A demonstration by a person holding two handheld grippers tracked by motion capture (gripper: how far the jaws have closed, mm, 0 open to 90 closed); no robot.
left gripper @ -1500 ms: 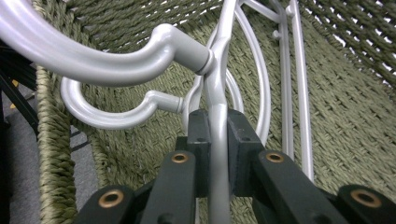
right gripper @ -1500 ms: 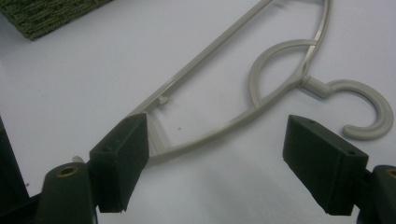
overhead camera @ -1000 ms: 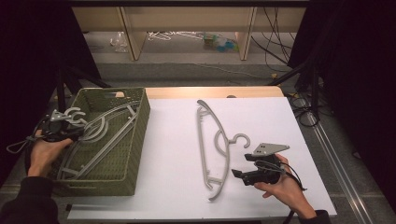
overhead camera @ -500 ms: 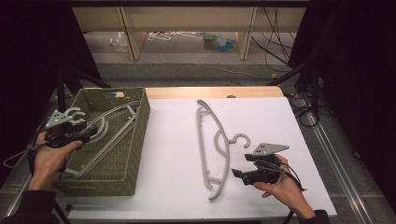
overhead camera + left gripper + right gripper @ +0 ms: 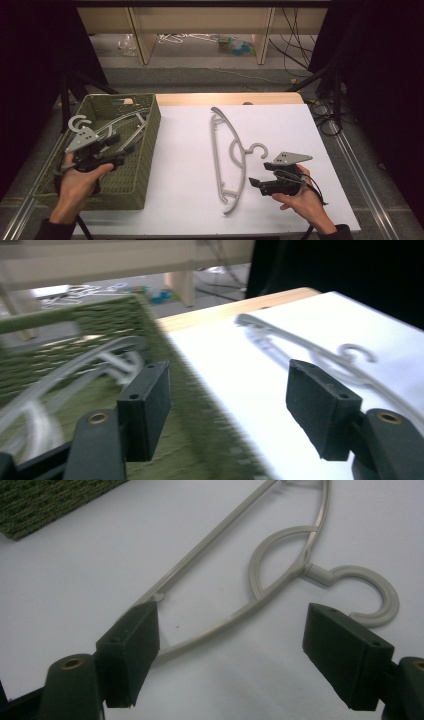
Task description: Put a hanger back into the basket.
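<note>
At lower right of the high view, the right tool (image 5: 256,184) gapes empty beside the hanger (image 5: 226,155) on the tabletop (image 5: 185,165), so its flat, thin bar may slip, while the left tool (image 5: 121,150), just opening empty, hangs over the basket (image 5: 150,145).

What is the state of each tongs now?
Left tongs: open, just been opening, holding nothing.
Right tongs: open, empty, beside the hanger.

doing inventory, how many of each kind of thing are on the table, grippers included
grey hangers on the white sheet: 1
green woven baskets, with more hangers inside, too overlapped to count: 1
grippers, left and right: 2
total: 4
</note>
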